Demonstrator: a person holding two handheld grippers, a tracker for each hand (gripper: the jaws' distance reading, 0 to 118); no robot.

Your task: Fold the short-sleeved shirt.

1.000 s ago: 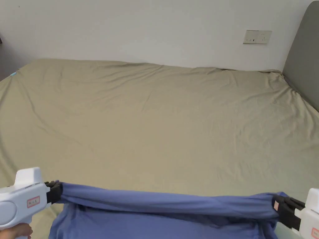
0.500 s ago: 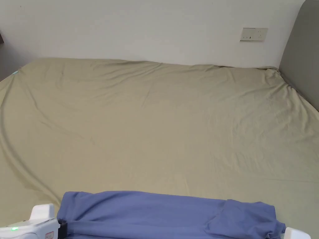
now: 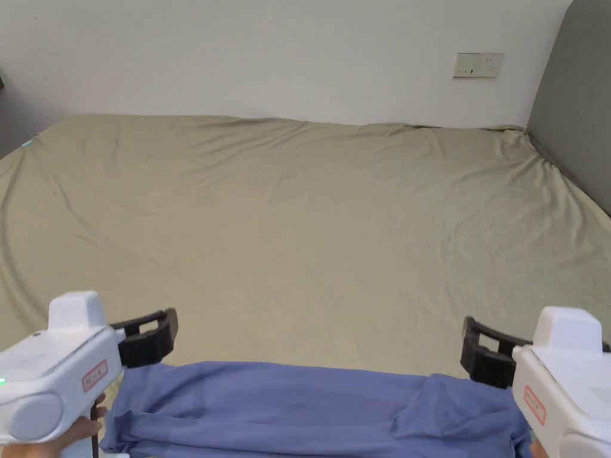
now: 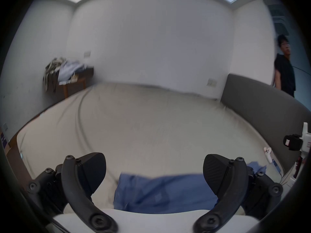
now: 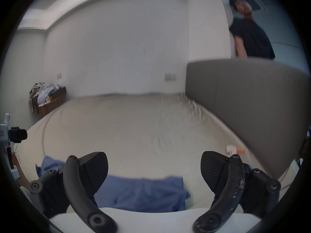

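Observation:
The blue short-sleeved shirt (image 3: 310,411) lies as a long folded band along the near edge of the bed. My left gripper (image 3: 164,334) hovers open just above the shirt's left end, its jaws wide apart with nothing between them. My right gripper (image 3: 471,352) hovers open above the shirt's right end, likewise holding nothing. In the left gripper view the shirt (image 4: 159,191) lies below and between the spread jaws of the left gripper (image 4: 154,166). The right gripper view shows the same blue cloth (image 5: 143,193) under the right gripper (image 5: 154,164).
The bed's tan sheet (image 3: 310,226) stretches wide and wrinkled behind the shirt. A grey headboard (image 3: 576,89) rises at the right, with a person (image 4: 284,71) standing beyond it. A small table piled with clothes (image 4: 64,71) stands at the far left corner.
Both grippers held the shirt's edge stretched between them, then brought it down toward the near edge. Now both have let go, opened and risen above the shirt.

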